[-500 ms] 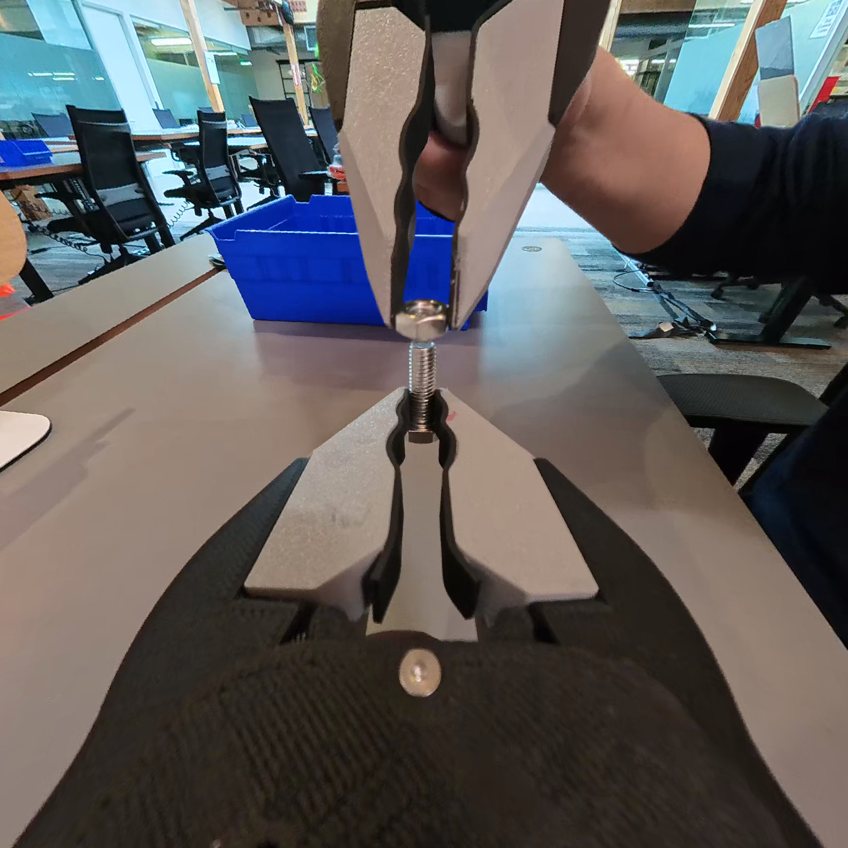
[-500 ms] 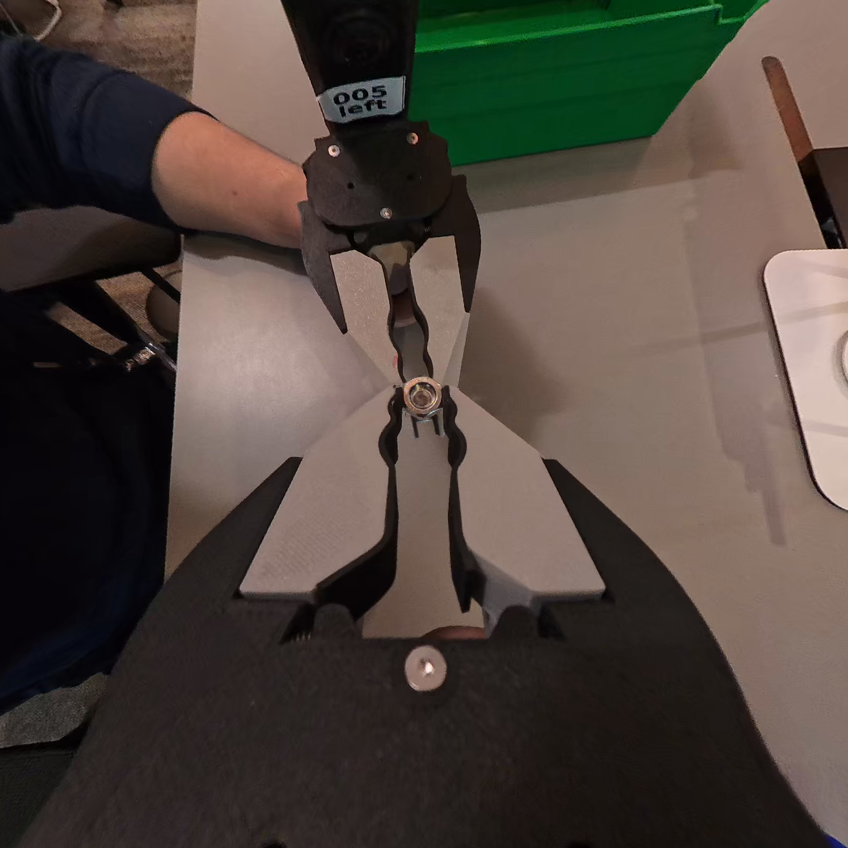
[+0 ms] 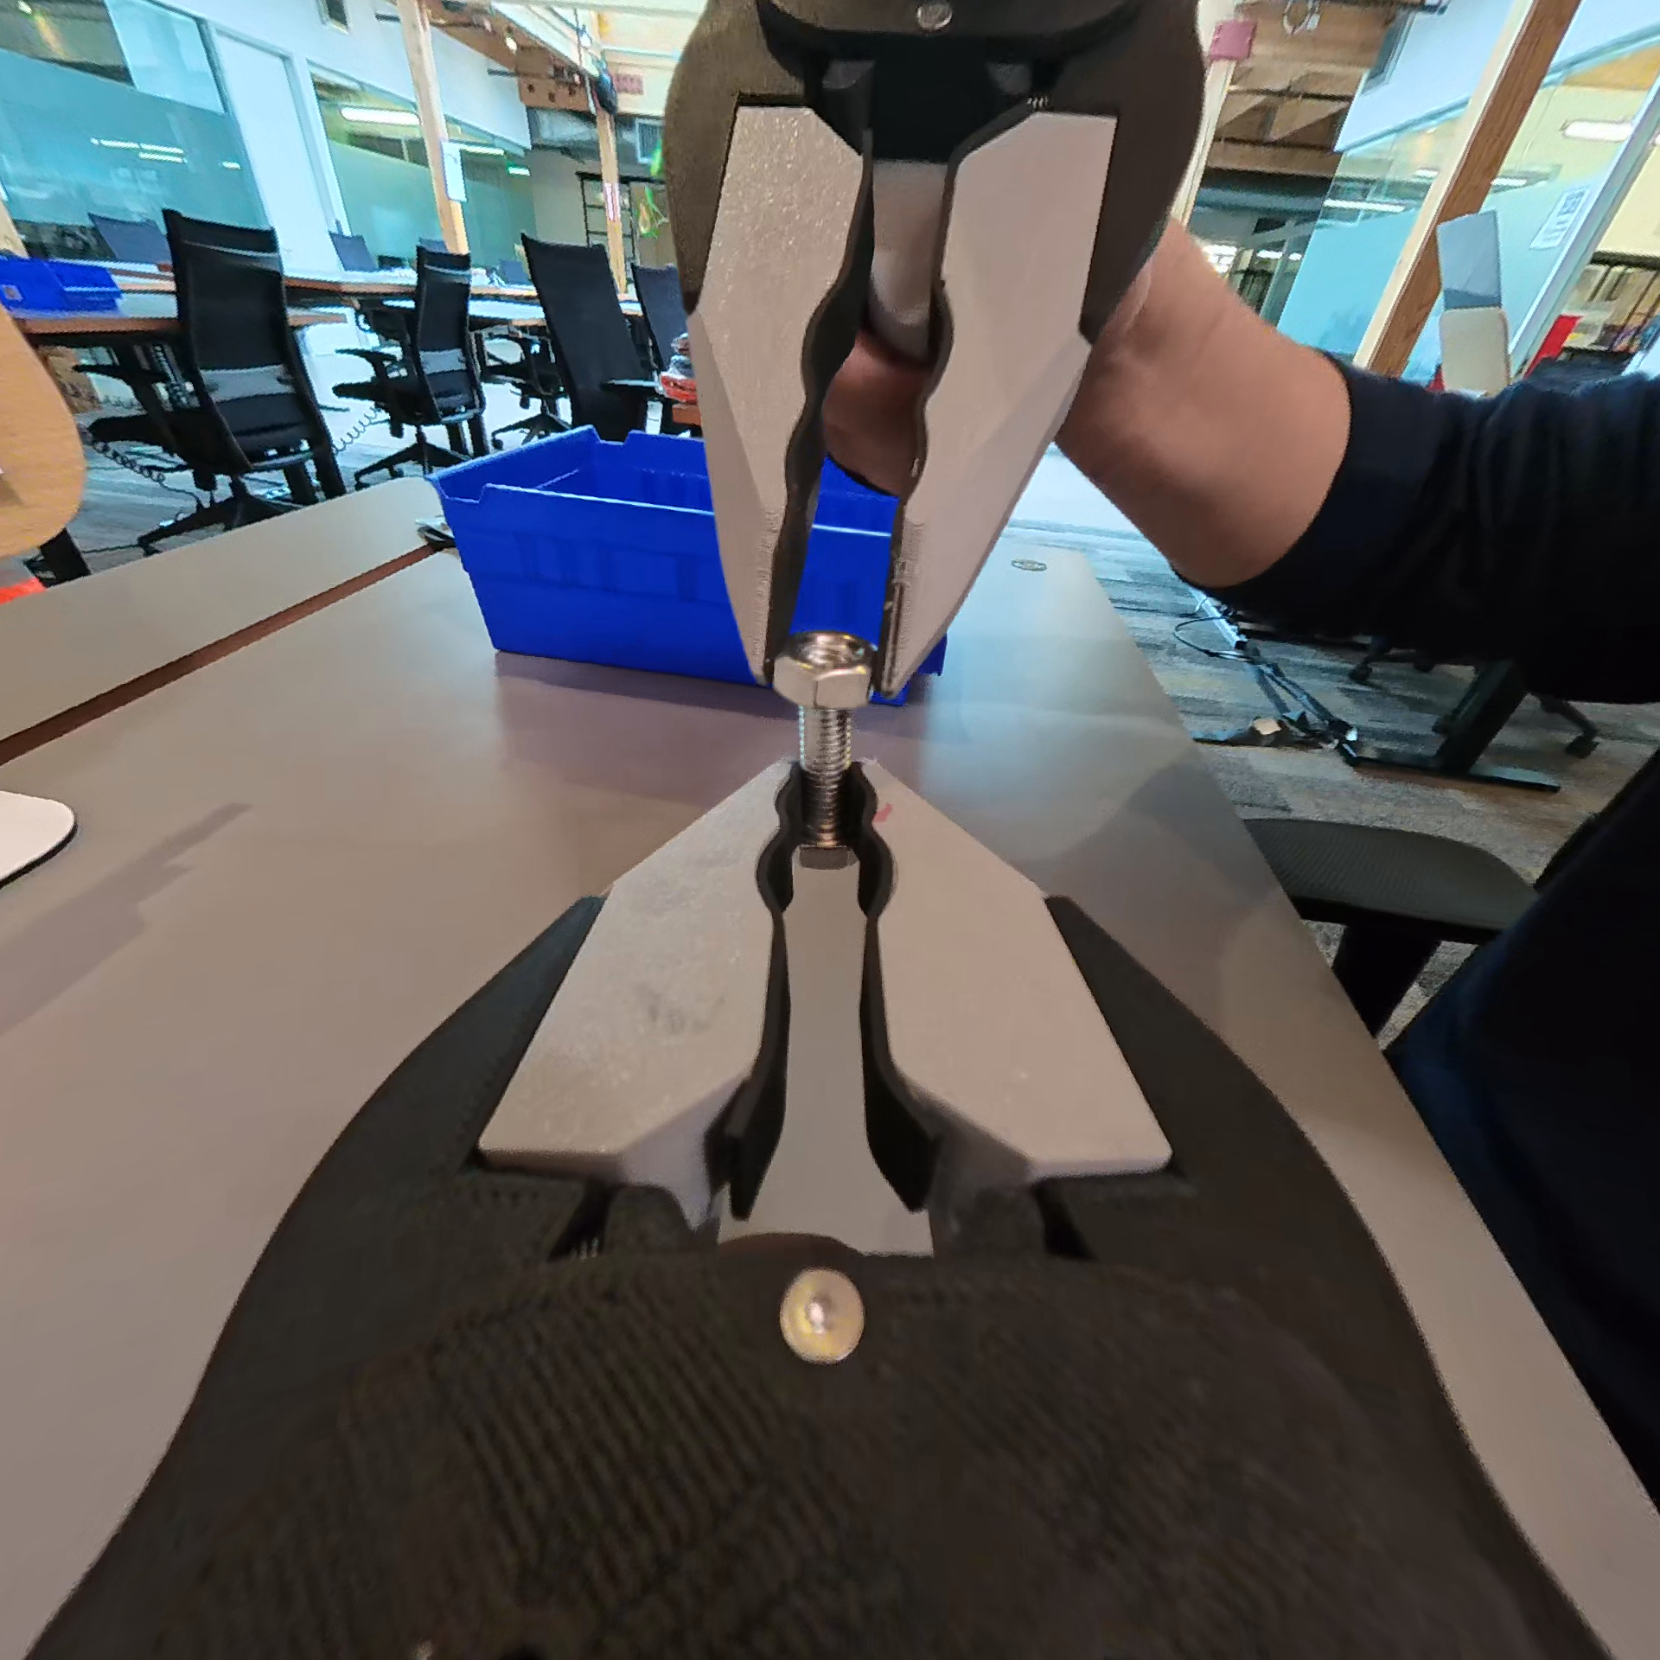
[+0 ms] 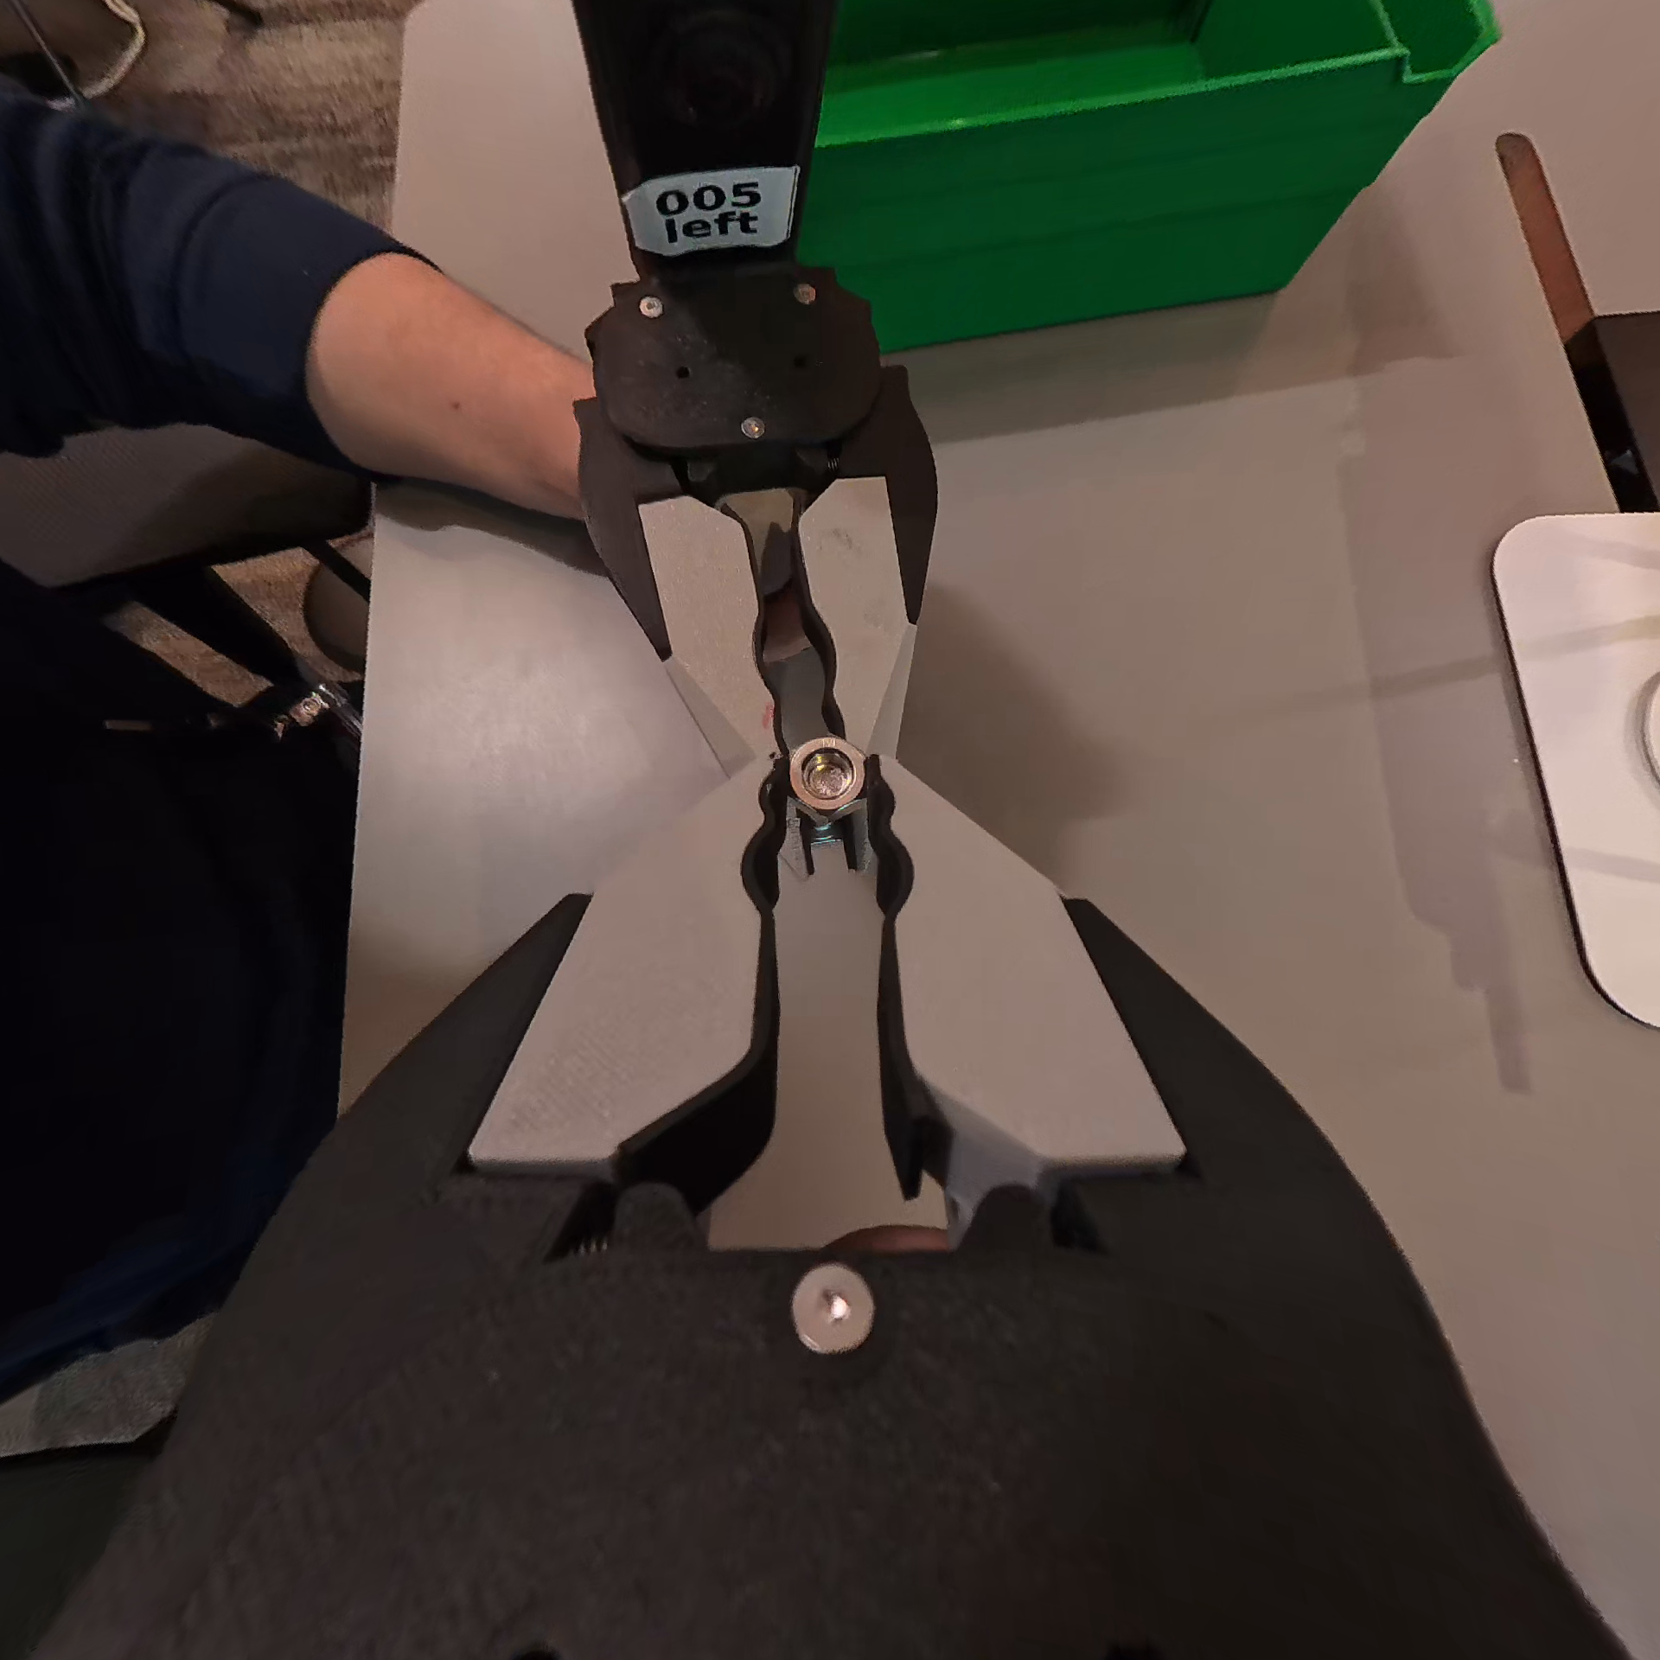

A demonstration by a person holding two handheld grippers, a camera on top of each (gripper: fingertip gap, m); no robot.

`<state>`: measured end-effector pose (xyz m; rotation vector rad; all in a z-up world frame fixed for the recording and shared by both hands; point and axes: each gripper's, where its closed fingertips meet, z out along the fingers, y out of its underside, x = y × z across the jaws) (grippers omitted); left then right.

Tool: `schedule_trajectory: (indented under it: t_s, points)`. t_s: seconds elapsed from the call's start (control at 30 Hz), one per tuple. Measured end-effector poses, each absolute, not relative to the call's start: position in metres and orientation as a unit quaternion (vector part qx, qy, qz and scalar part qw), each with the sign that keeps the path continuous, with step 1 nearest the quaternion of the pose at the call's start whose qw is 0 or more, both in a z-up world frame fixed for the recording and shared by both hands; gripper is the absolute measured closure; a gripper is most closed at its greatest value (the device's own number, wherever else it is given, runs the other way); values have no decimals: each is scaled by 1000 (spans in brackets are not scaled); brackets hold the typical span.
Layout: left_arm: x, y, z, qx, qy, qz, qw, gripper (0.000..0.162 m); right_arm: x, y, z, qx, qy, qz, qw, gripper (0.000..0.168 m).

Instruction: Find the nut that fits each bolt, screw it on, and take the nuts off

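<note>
My left gripper [image 3: 825, 813] is clamped on the bolt [image 3: 822, 781], fingers nearly closed around the lower shank with the hex head sitting just inside the pad notch. Bolt stands upright above the bench [image 3: 269, 853], threaded end up. My right gripper [image 3: 825, 669] comes down from above, tips pinched on the nut [image 3: 823, 675], which sits on the top of the threads. Left wrist view gives the side profile: bare thread shows between the nut and my left fingertips. Right wrist view looks straight down the axis instead: nut [image 4: 827, 778] seen as a ring with the bolt end in its bore, right gripper [image 4: 827, 808] tips either side of it, left gripper [image 4: 813, 719] reaching in from the far side. How many turns the nut is on, can't tell from either. One bolt, one nut in sight. Two bins: blue bin [image 3: 611, 575], left view only, at the bench's far edge behind the grippers; green bin [image 4: 1123, 144], right view only, at the far edge there. What I can see of both interiors shows no parts; their floors are mostly hidden. White flat pad [image 4: 1581, 746] at the bench's right edge in the right view; a white corner [image 3: 27, 831] shows at the left edge in the left view.
</note>
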<state>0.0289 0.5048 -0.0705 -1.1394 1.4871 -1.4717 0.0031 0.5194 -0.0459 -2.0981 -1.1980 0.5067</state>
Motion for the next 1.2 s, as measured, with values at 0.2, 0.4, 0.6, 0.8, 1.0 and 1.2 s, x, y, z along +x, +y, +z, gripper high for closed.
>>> schedule_trajectory:
  t_s: [0.2, 0.4, 0.6, 0.8, 1.0, 1.2]
  points:
    - [29, 508, -70, -455, 575, -571, 369, 155, 3, 523, -46, -805, -455, 194, 328, 154]
    - [29, 509, -72, -458, 575, -570, 366, 155, 4, 524, -46, -803, -447, 204, 337, 154]
    - [30, 510, -74, -461, 577, -566, 366, 155, 5, 524, -49, -804, -442, 213, 337, 154]
    - [30, 510, -74, -462, 576, -567, 365, 155, 5, 524, -49, -803, -442, 214, 338, 154]
    - [30, 511, -74, -464, 575, -567, 365, 155, 6, 526, -48, -798, -431, 231, 352, 144]
    - [29, 510, -71, -459, 570, -575, 365, 155, 5, 520, -30, -751, -377, 304, 448, 125]
